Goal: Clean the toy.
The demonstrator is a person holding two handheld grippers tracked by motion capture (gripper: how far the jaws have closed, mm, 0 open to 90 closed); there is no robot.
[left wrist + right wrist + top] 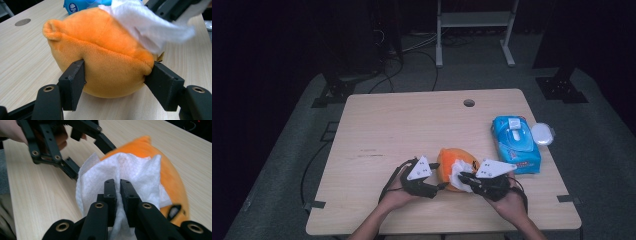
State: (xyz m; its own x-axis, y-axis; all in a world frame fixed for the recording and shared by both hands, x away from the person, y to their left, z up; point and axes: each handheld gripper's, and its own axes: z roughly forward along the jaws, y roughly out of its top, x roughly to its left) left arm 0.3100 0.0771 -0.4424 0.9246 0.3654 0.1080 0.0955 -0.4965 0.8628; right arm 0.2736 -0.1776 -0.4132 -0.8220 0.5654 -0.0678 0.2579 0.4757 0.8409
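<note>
- An orange plush toy [451, 164] lies on the wooden surface [412, 125], near its front edge, between the two tongs.
- The left tongs [443, 185] clamp the toy from both sides; in the left gripper view the two black pads [75, 82] press into the plush [105, 62] at its widest part.
- The right tongs [463, 176] are closed on a white wipe [458, 170]; in the right gripper view the jaws pinch a fold of the wipe [120, 175] tightly together.
- The wipe lies draped over the top of the toy [172, 180], touching it, on the side turned to the right tongs [118, 185].
- A blue pack of wipes [515, 144] lies flat to the right of the toy, well apart from it; its flap is on top, and whether it is open I cannot tell, nor what is left inside.
- A small round white lid or dish [542, 133] sits just beside the pack, on the side away from the toy.
- A round hole [469, 103] in the surface lies beyond the toy, towards the far edge.
- In the left gripper view a corner of the blue pack [75, 6] shows behind the toy.
</note>
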